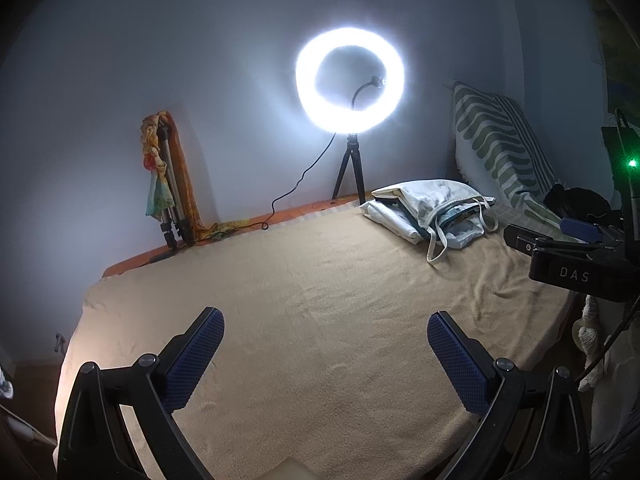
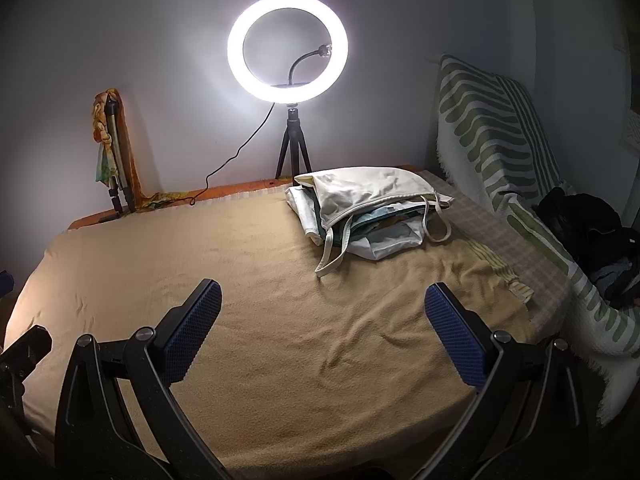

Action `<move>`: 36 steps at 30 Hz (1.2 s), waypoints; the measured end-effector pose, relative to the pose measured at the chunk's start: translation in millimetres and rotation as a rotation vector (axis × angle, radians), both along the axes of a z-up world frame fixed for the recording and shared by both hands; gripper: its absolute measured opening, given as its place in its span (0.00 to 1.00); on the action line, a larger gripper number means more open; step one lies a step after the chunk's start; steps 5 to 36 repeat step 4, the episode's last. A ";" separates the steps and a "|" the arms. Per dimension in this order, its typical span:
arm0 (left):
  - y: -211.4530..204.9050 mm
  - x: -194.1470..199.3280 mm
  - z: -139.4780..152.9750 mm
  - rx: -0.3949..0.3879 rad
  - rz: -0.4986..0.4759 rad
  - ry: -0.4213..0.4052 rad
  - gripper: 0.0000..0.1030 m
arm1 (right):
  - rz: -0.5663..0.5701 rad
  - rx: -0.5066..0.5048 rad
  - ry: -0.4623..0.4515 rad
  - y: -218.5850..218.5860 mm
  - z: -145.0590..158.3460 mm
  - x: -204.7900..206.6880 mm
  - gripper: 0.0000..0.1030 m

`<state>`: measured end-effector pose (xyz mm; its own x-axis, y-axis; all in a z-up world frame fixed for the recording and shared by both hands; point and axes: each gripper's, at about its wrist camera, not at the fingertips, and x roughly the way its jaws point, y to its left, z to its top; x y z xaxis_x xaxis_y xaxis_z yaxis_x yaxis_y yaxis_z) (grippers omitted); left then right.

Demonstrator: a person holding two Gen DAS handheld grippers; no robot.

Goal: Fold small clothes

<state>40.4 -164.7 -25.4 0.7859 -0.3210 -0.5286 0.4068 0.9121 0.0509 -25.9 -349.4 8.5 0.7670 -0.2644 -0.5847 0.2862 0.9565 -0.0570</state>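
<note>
Both the left claw (image 1: 326, 330) and right claw (image 2: 323, 304) are wide open, holding nothing. Grabbing the bag (image 2: 372, 196) by its strap (image 2: 334, 254) could spill the clothes (image 2: 384, 236) onto the bed (image 2: 280, 320).

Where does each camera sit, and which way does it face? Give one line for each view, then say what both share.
Left wrist: on the left hand-held gripper, facing across the tan blanket to the wall; its open fingers show, the right hand-held gripper at the right edge.
Right wrist: on the right hand-held gripper, facing likewise; its open fingers show.
Shared: ring light, cloth bag of clothes, striped pillow.
</note>
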 end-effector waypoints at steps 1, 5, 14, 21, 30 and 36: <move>0.0 0.5 0.3 0.001 -0.001 0.000 1.00 | 0.004 -0.001 0.001 -0.1 -1.5 1.2 1.00; -0.8 0.1 0.6 0.005 -0.002 0.002 1.00 | 0.005 -0.001 0.002 -1.3 -2.0 0.0 1.00; -0.8 0.1 0.6 0.005 -0.002 0.002 1.00 | 0.005 -0.001 0.002 -1.3 -2.0 0.0 1.00; -0.8 0.1 0.6 0.005 -0.002 0.002 1.00 | 0.005 -0.001 0.002 -1.3 -2.0 0.0 1.00; -0.8 0.1 0.6 0.005 -0.002 0.002 1.00 | 0.005 -0.001 0.002 -1.3 -2.0 0.0 1.00; -0.8 0.1 0.6 0.005 -0.002 0.002 1.00 | 0.005 -0.001 0.002 -1.3 -2.0 0.0 1.00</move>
